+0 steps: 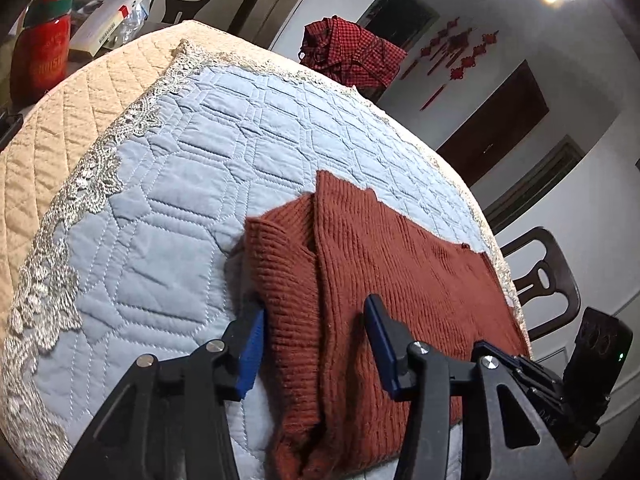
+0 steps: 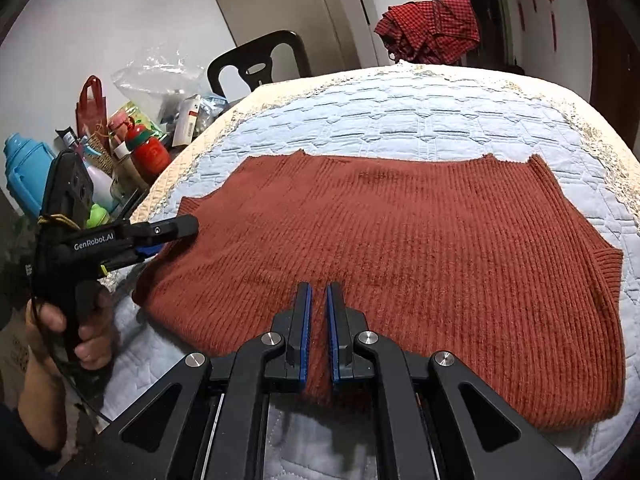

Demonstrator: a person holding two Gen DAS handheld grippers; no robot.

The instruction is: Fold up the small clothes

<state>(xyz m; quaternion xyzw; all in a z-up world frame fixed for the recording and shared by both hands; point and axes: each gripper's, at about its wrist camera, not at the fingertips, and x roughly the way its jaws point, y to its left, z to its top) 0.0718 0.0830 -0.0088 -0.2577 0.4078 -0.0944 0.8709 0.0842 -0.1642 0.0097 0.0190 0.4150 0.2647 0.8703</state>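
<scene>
1. Lying flat on the blue quilt [image 2: 420, 120], the sweater [image 2: 400, 248] covers the near part of the desk, with one side folded over itself in the left wrist view.
2. Left gripper [image 1: 316, 344]: its fingers stand apart over the sweater's folded edge, one blue pad beside the knit, the other above it; nothing is pinched between them.
3. Right gripper [image 2: 319, 332]: fingers drawn nearly together over the sweater's near hem; whether any knit is caught between the pads cannot be told.
4. A hand [image 2: 64, 328] holds the left gripper's handle at the sweater's left edge.
5. A red checked cloth [image 2: 432, 28] lies crumpled at the far side of the desk, well apart from the sweater.
6. Bottles and bags [image 2: 120, 152] crowd the left beside the quilt.
</scene>
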